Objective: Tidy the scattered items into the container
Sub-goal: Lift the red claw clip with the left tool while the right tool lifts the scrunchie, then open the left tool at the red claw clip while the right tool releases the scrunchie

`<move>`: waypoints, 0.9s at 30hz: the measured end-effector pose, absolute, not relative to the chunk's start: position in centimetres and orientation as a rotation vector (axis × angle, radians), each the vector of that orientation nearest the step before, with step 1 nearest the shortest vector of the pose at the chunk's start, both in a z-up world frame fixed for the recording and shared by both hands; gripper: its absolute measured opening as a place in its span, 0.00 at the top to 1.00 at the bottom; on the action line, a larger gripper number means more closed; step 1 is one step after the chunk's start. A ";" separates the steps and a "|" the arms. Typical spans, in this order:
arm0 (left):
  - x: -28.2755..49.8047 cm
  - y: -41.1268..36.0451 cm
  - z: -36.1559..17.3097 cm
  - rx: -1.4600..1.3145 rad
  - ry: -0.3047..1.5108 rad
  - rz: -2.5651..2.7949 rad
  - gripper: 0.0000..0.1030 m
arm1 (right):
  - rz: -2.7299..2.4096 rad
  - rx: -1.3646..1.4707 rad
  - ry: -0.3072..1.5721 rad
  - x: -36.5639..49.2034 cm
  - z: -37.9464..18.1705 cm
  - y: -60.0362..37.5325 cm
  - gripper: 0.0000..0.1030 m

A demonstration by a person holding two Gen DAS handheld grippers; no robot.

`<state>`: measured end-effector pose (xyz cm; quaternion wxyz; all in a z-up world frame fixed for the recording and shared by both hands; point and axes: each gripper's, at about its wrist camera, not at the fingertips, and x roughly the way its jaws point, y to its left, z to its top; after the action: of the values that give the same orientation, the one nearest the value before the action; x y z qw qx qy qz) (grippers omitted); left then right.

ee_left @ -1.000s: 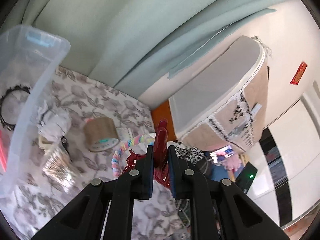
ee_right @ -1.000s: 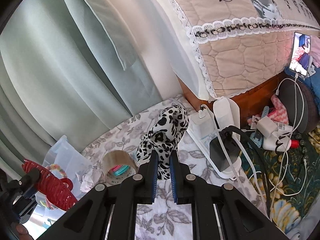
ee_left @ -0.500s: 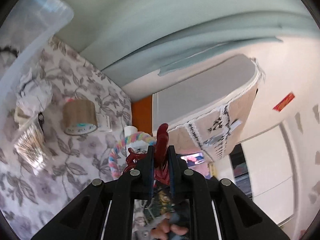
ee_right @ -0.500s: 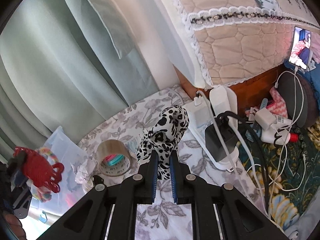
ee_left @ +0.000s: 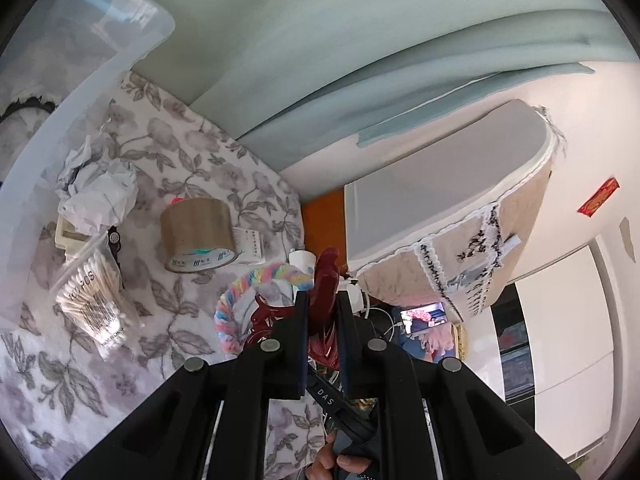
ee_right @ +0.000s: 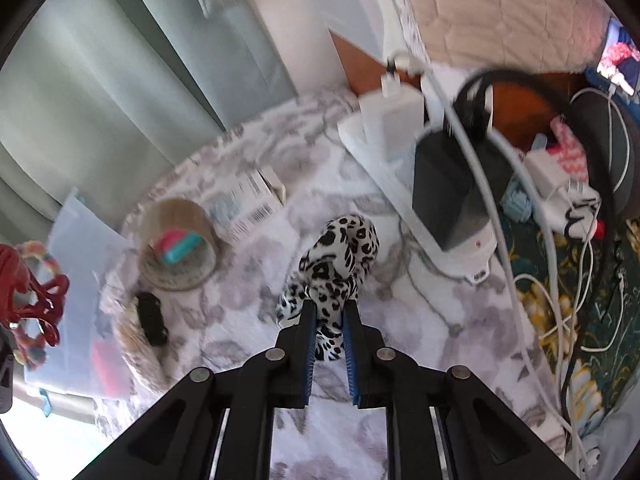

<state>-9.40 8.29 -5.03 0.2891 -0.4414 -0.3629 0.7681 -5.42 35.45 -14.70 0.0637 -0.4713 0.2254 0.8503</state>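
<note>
The left tool (ee_left: 322,312) is pinching a red clip (ee_left: 326,280), and its jaws are nearly closed on it. A rainbow ring (ee_left: 256,280) is hanging with the clip, but the tool is hiding how the two are joined. The lower part of the clip is hidden behind the black jaws.

The right tool (ee_right: 329,330) is holding a spotty band (ee_right: 340,256). Its jaws are opening a little right now, with the band still sitting between the blue pads (ee_right: 308,344). The band's far end is resting low over the flowery counter (ee_right: 420,320); it is hard to tell if it is touching. The right view is blurry, so small things there are hard to make out.

The clear box (ee_left: 52,128) is standing at the left edge of the counter. Most of it is cut off by the picture's edge. Inside it, a dark spiky hoop (ee_left: 24,106) is showing faintly through the wall.

On the counter, a tape roll (ee_left: 198,234) is lying on its side. A crumpled paper (ee_left: 100,188) is leaning near the box. A pack of cotton buds (ee_left: 90,296) is lying just beside the box. A small white carton (ee_left: 250,242) is peeking out from behind the tape.

A white charger block (ee_right: 400,120) with cables is sitting at the far right of the counter. At the bottom of the left view, fingers (ee_left: 340,462) are showing, mostly cut off.
</note>
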 end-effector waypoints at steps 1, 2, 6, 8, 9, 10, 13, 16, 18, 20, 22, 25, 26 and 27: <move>-9.5 8.3 -5.4 -1.191 -0.960 2.066 0.88 | 2.567 -1.423 0.681 -5.4 -14.9 35.6 0.85; -9.6 8.4 -5.6 -1.207 -0.941 2.089 0.88 | 2.565 -1.423 0.681 -5.4 -15.0 35.7 0.84; -9.6 9.0 -6.5 -1.260 -0.848 2.156 0.88 | 2.555 -1.430 0.681 -5.3 -15.1 36.2 0.78; -9.4 9.7 -7.0 -1.287 -0.768 2.201 0.88 | 2.553 -1.431 0.685 -5.2 -15.0 36.5 0.66; -9.4 10.0 -7.2 -1.295 -0.737 2.214 0.88 | 2.554 -1.431 0.687 -5.1 -14.9 36.6 0.64; -9.3 10.3 -7.6 -1.308 -0.694 2.234 0.88 | 2.554 -1.432 0.687 -5.0 -14.9 36.7 0.62; -9.2 11.5 -9.0 -1.355 -0.570 2.274 0.88 | 2.553 -1.433 0.679 -4.8 -14.7 37.0 0.61; -9.2 12.3 -11.0 -1.411 -0.514 2.273 0.88 | 2.560 -1.422 0.683 -4.4 -14.4 37.1 0.60; -9.1 12.7 -12.2 -1.441 -0.483 2.270 0.88 | 2.569 -1.414 0.680 -4.2 -14.2 37.1 0.60; -9.0 13.3 -13.3 -1.475 -0.453 2.258 0.88 | 2.576 -1.409 0.676 -4.0 -13.9 37.0 0.60; -8.9 13.7 -14.2 -1.503 -0.429 2.248 0.88 | 2.578 -1.405 0.675 -4.0 -13.8 36.9 0.60; -8.7 14.0 -14.8 -1.516 -0.404 2.247 0.88 | 2.582 -1.399 0.683 -3.9 -13.8 36.8 0.60; -8.8 13.9 -14.9 -1.517 -0.407 2.248 0.86 | 2.588 -1.391 0.689 -3.8 -13.7 36.7 0.60; -8.8 13.7 -14.9 -1.524 -0.412 2.247 0.84 | 2.597 -1.382 0.692 -3.7 -13.6 36.6 0.60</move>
<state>-8.81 13.73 -14.94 0.1965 -0.5441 -0.1471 0.8023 -3.74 36.62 -13.61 0.0596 -0.4565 0.2286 0.8578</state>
